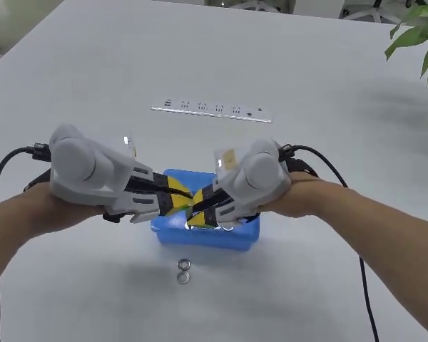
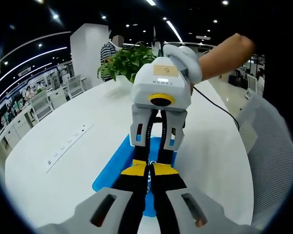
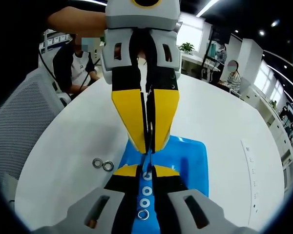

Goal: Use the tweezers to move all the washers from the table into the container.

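My left gripper [image 1: 182, 196] and my right gripper [image 1: 200, 210] meet tip to tip just above a blue container [image 1: 200, 241]. In the right gripper view, slim metal tweezers [image 3: 145, 195] with a row of round holes lie between my right gripper's [image 3: 146, 171] shut yellow pads. The left gripper [image 3: 147, 145] comes in from above, shut on the tweezers' far end. In the left gripper view the left gripper [image 2: 149, 168] is shut and faces the right gripper [image 2: 154, 154]. Two washers [image 1: 183, 271] lie side by side on the table in front of the container, seen again as washers [image 3: 103, 165] in the right gripper view.
A white power strip [image 1: 212, 110] lies flat on the table beyond the container. A potted plant [image 1: 421, 35] stands at the far right corner. Mesh chairs [image 3: 19, 131] and seated people are past the table edge. The white tabletop [image 1: 307, 92] stretches wide around the container.
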The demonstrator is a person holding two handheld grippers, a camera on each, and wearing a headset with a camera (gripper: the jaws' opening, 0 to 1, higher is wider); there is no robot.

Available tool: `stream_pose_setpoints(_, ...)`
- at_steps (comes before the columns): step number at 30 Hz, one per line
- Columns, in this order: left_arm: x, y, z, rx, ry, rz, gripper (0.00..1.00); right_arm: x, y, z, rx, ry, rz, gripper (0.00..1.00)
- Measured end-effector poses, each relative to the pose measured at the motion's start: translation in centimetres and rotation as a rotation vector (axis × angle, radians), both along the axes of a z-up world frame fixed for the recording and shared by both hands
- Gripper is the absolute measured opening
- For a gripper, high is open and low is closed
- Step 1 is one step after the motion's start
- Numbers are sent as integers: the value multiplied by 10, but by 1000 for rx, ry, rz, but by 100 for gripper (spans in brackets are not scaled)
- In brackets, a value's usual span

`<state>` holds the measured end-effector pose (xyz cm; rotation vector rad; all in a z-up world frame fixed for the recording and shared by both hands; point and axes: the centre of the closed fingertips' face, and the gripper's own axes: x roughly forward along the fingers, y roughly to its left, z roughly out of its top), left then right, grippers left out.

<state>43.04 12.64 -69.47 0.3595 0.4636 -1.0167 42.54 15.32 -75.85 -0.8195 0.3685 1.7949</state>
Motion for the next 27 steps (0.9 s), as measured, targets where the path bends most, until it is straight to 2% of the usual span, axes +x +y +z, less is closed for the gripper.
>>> stream_pose_setpoints(5, 2, -1, 9, -22, 1, 5, 6, 2, -1, 4, 6, 8, -24, 14)
stream_pose_setpoints(9, 3, -3, 13, -23, 5, 9, 6, 5, -2, 11, 17, 21, -57, 18)
stream_pose_setpoints(14, 2, -5, 21, -27, -5, 15, 6, 6, -6, 16, 16, 31, -82, 22)
stream_pose_setpoints(17, 1, -6, 26, -25, -9, 13, 6, 6, -9, 20, 14, 48, -115, 25)
stream_pose_setpoints(27, -4, -7, 39, -15, -19, 12, 6, 5, -22, 35, 30, 51, -184, 33)
